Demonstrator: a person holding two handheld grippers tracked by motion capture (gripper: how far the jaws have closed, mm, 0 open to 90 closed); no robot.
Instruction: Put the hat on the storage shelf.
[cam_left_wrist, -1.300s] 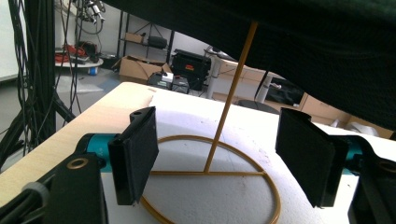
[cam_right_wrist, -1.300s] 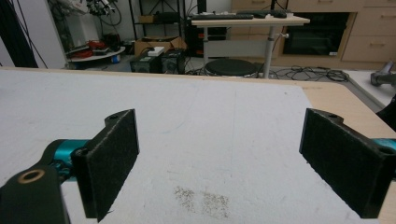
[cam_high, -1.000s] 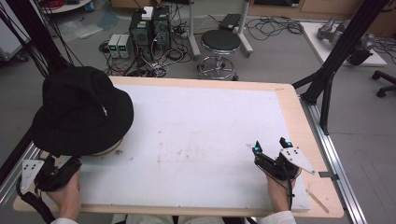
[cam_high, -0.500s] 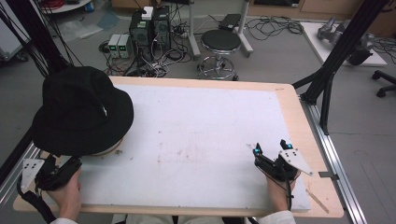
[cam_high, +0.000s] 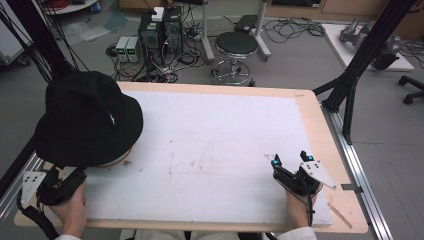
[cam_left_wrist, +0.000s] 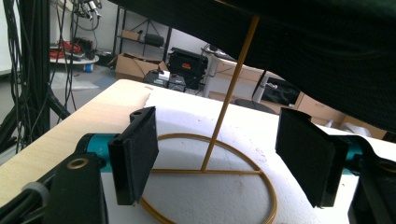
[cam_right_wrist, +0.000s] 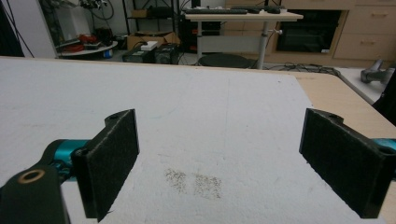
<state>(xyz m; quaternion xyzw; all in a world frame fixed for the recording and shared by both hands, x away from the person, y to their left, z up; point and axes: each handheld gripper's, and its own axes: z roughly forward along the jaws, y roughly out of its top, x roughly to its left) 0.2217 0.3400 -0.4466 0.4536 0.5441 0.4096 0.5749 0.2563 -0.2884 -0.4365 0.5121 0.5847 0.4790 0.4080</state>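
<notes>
Black hat (cam_high: 87, 125) on wire stand (cam_left_wrist: 219, 158) – no legible label; left tongs (cam_left_wrist: 224, 163) and right tongs (cam_right_wrist: 224, 163) agape, empty, over desk (cam_high: 310, 115).

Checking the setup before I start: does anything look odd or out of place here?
Nothing is spilled or broken. The black hat sits on a thin yellow stand at the table's left. Faint brownish smudges mark the white mat.

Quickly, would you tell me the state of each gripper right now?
Left gripper: open, holding nothing, below the black hat.
Right gripper: open, holding nothing.
</notes>
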